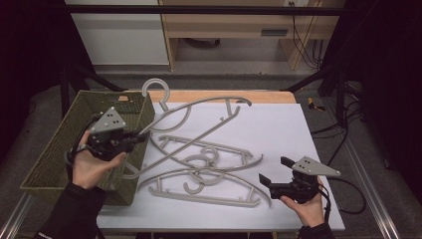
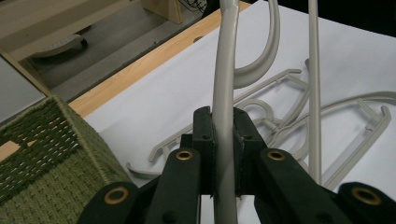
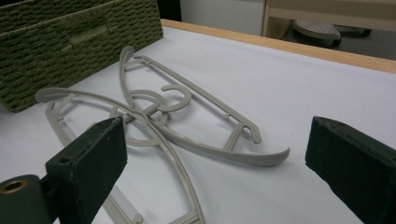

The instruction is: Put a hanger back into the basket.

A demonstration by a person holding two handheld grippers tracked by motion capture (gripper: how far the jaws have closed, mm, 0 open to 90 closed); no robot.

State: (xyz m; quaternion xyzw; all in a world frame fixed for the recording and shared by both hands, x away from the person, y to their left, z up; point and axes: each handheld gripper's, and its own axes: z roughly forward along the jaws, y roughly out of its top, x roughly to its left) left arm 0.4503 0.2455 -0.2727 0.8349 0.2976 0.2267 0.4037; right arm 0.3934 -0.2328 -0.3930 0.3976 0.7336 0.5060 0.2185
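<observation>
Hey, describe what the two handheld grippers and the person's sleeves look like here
Both grippers, the left gripper and the right gripper, are black, with two blocky black jaws. Brass-coloured rivets show at the jaw pivots in the gripper views. Each carries a grey three-cornered plate on top, dotted with small holes, and trails a black cable. The person wears dark sleeves down to the wrists.

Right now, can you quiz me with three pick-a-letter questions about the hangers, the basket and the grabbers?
1. Where is the woven basket?
A. at the table's left end
B. at the table's right end
C. on the floor

2. How many grey hangers are there?
A. one
B. three
C. six

3. What is the left gripper doing?
A. gaping wide
B. clamped on a lifted hanger
C. pinching the basket

Answers:
1 A, it is beside the white mat.
2 B, one lifted, two lying flat.
3 B, the jaws squeeze its bar.
</observation>
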